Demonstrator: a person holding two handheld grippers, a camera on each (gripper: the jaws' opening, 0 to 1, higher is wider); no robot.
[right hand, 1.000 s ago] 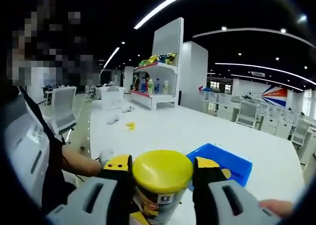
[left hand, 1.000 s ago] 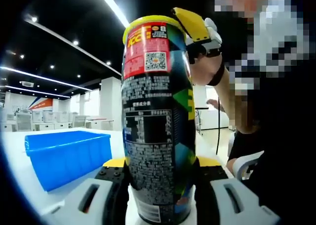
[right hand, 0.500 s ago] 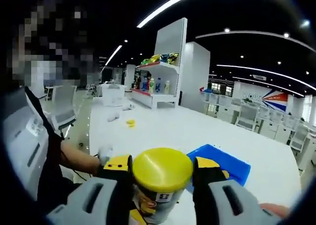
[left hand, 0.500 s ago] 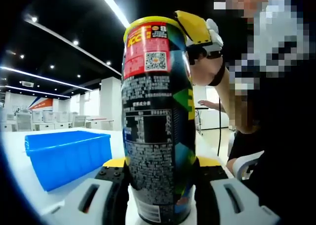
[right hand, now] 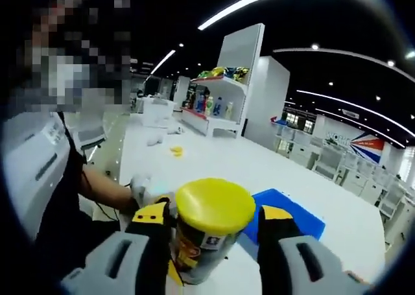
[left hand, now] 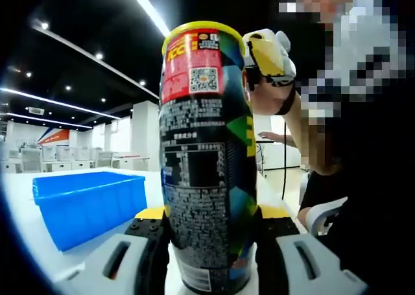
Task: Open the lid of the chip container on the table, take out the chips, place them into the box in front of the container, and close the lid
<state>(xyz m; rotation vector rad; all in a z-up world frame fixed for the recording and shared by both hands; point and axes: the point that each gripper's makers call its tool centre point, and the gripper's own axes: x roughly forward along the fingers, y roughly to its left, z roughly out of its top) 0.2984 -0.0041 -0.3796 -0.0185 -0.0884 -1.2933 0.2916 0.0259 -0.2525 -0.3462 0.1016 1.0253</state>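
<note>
Yellow lid (right hand: 214,205) between right claw (right hand: 215,225) jaws, grip unclear, left claw (left hand: 207,225) clamping chip container (left hand: 204,159) base

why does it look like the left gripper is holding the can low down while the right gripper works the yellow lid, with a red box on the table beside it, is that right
Nearly right, but the box is blue, not red, as the left gripper view shows. The rest holds: the left gripper clamps the can low on its body, and the right gripper sits at the yellow lid on top.
</note>
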